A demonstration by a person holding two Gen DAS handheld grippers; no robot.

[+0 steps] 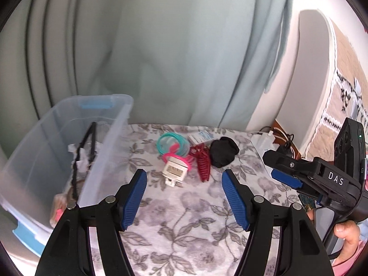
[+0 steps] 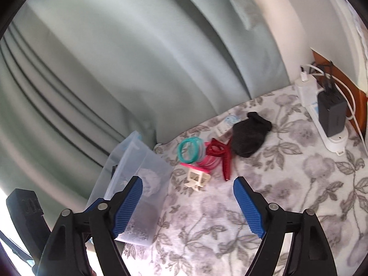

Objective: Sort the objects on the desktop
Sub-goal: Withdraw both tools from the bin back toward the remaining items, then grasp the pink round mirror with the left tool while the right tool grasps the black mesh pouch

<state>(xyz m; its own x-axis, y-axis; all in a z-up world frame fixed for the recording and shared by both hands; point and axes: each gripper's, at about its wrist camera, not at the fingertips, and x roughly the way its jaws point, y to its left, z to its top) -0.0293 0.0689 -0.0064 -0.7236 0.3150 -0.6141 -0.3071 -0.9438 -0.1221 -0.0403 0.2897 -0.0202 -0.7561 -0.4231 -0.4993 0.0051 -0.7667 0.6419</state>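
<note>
A small pile lies on the floral cloth: a teal coil ring (image 1: 169,143) (image 2: 190,150), a pink coil ring (image 1: 177,158) (image 2: 207,162), a cream hair claw (image 1: 174,172) (image 2: 197,177), a dark red hair claw (image 1: 202,163) (image 2: 221,158), a black fabric piece (image 1: 223,151) (image 2: 250,136) and a small white-blue packet (image 1: 200,136) (image 2: 226,124). My left gripper (image 1: 184,197) is open and empty, just short of the pile. My right gripper (image 2: 188,204) is open and empty, hovering near the pile; it also shows in the left wrist view (image 1: 285,177) at right.
A clear plastic bin (image 1: 46,161) (image 2: 142,172) stands left of the pile, holding a black hairband (image 1: 85,151) and other small items. A white power strip (image 2: 322,119) with a black charger (image 2: 331,112) and cables lies at the far right. A green curtain hangs behind.
</note>
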